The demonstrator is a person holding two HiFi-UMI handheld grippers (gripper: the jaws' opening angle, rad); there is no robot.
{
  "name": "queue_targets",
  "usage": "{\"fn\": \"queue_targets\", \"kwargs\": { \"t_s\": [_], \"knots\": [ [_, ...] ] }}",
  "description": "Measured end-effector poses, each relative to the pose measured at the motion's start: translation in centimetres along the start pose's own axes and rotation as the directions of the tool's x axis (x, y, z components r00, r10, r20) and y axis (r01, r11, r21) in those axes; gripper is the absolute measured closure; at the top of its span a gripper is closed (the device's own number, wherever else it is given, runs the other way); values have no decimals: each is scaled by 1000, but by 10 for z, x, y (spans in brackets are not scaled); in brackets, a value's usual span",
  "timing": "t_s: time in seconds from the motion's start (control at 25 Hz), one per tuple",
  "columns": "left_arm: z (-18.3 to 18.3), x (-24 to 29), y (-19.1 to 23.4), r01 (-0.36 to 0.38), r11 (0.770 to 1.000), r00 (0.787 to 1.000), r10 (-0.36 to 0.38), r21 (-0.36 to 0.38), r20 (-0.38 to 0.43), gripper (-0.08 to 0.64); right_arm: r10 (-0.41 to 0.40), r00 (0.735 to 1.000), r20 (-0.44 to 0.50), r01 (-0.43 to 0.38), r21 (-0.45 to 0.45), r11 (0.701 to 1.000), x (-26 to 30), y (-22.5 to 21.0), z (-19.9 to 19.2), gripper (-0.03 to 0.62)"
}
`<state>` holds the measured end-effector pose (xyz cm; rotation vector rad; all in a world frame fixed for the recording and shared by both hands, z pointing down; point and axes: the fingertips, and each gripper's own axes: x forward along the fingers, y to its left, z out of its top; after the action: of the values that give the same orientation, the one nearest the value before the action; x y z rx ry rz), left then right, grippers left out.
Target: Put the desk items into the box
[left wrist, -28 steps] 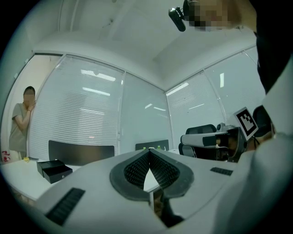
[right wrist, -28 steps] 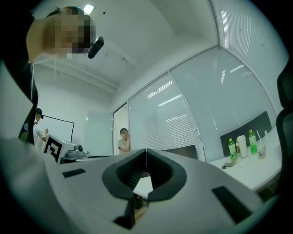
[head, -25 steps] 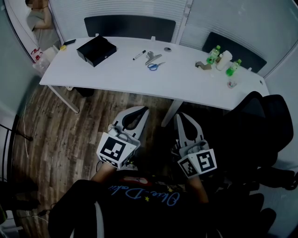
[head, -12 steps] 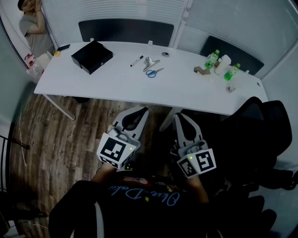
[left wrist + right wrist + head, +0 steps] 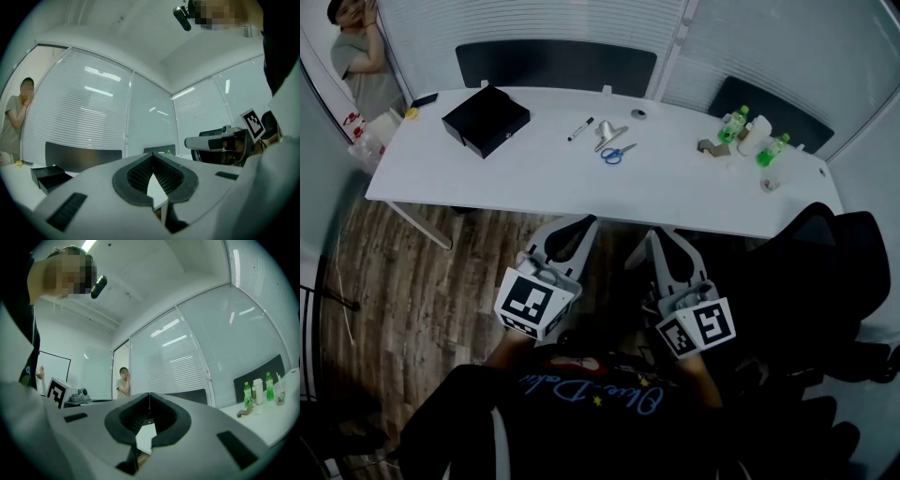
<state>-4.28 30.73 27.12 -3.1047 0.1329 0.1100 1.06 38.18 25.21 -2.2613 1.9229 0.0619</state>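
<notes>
A black box (image 5: pixel 485 119) lies open at the far left of the white desk (image 5: pixel 534 183). Near the desk's middle lie a marker (image 5: pixel 580 129), a metal clip (image 5: pixel 609 136), blue scissors (image 5: pixel 614 154) and a tape roll (image 5: pixel 638 113). My left gripper (image 5: pixel 586 223) and right gripper (image 5: pixel 661 234) are side by side in front of the desk's near edge, both shut and empty. In the left gripper view the left gripper (image 5: pixel 152 154) points level over the desk, with the box (image 5: pixel 49 176) at the left. The right gripper (image 5: pixel 149 393) has its tips touching.
Two green bottles (image 5: pixel 731 123), a white bottle (image 5: pixel 754 129), a brown item (image 5: pixel 708 147) and a small cup (image 5: pixel 768 184) stand at the desk's right end. A black office chair (image 5: pixel 825 272) is at my right. A person (image 5: pixel 358 56) stands at the far left.
Both grippers have moved forward together; the desk's near edge now lies just past their fingertips. Both stay shut and empty.
</notes>
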Motion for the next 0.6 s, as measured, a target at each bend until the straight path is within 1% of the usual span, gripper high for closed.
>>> {"fn": "queue_targets", "kwargs": {
  "t_s": [0.28,0.6],
  "knots": [
    [-2,-1,29,7,1000,1000,-7,5,6,552,-5,1000,-3,5,-15,1000,28,8,-5,581],
    [-9,-6,51,2,1000,1000,-2,-17,1,552,-13,1000,-20,13,-12,1000,41,14,-13,581]
  ]
}}
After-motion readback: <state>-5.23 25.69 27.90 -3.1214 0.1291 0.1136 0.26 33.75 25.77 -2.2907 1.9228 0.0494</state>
